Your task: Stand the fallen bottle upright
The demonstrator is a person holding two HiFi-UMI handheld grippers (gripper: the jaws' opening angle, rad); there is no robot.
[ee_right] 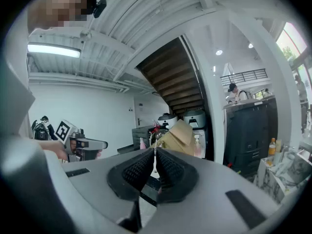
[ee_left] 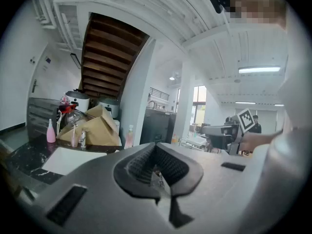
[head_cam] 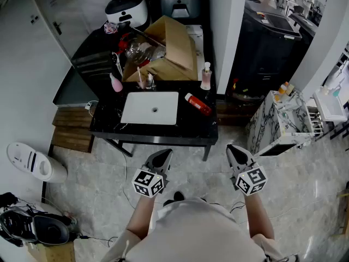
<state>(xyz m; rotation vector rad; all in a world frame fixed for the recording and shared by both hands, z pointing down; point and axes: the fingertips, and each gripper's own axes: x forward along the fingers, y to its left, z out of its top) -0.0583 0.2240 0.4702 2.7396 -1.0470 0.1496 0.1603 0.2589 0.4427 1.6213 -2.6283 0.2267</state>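
Left gripper (head_cam: 162, 156): fingers (ee_left: 139, 165) were clenched and empty, held short of the surface (head_cam: 185, 129), likely before any approach. White basin (head_cam: 150, 108): sat ahead of those fingers. Red bottle (head_cam: 197, 103): lay on its side just right of the basin, well ahead, between both pairs of fingers, with open room around it and the front edge near. Right gripper (head_cam: 235, 152): fingers (ee_right: 132, 172) were clenched and empty.

Quick count, far as I can see: two grippers, the left gripper (head_cam: 162, 156) and the right gripper (head_cam: 235, 152). Three bottles on the black surface (head_cam: 191, 125): one red bottle (head_cam: 197, 103), one pink bottle (head_cam: 115, 83), one pump bottle (head_cam: 206, 76). One white basin (head_cam: 151, 107), one cardboard box (head_cam: 170, 51). Two cookers out back: a white cooker (head_cam: 126, 9) and a dark cooker (head_cam: 181, 3).
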